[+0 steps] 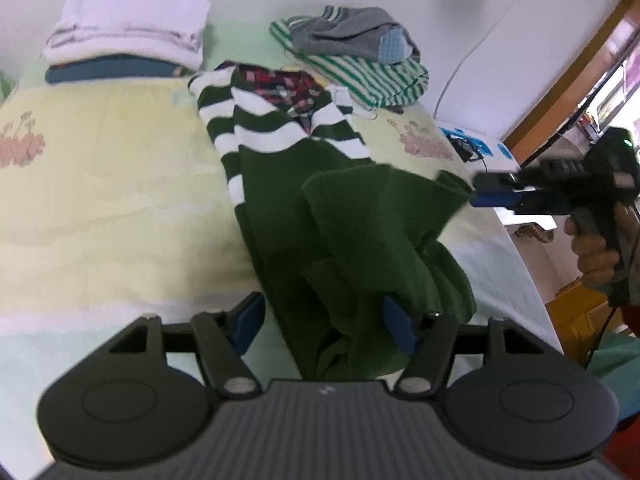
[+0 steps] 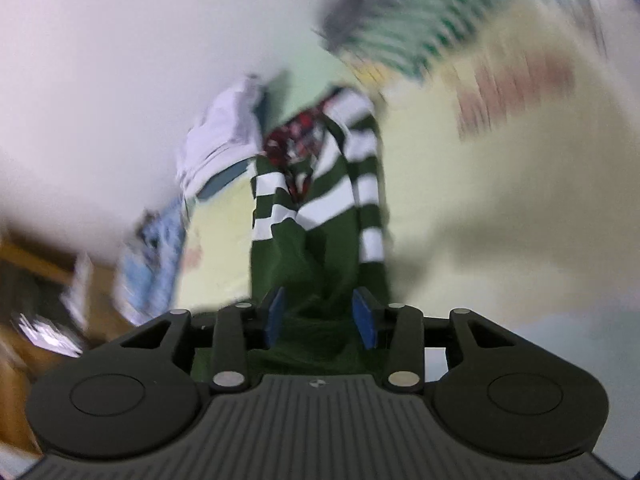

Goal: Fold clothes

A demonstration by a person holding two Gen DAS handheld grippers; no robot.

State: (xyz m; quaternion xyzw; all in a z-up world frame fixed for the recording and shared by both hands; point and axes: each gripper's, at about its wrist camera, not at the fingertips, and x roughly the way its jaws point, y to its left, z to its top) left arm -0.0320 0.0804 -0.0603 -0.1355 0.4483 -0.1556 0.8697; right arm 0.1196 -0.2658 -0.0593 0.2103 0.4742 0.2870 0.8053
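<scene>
A dark green sweater [image 1: 288, 216] with white stripes across its chest and sleeves lies lengthwise on a pale yellow bedspread [image 1: 112, 184], its collar pointing toward the wall and a red patterned lining showing at the neck. Its lower part is bunched and lifted — a fold of plain green cloth rises off the bed toward the right, where its tip meets the blue pads of the right gripper [image 1: 486, 192]. In the left wrist view that gripper's pads stand close together at the cloth's edge, but whether they press on it cannot be told; the right wrist view, heavily blurred, shows the right gripper [image 2: 320, 314] with its blue pads apart and green cloth lying between them, not clearly pinched.

The left gripper [image 1: 324, 320] hovers over the near hem with its jaws wide apart; the right-hand pad touches the crumpled green fabric, the other stands clear over the bedspread, so nothing is clamped.

A person's hand [image 1: 596, 248] grips the handle of the right gripper at the bed's right edge.

Beyond the sweater, near the wall, sits a stack of folded white clothes [image 1: 128, 20] on a blue item, and to its right a loose heap of green-striped and grey garments [image 1: 352, 52].
</scene>
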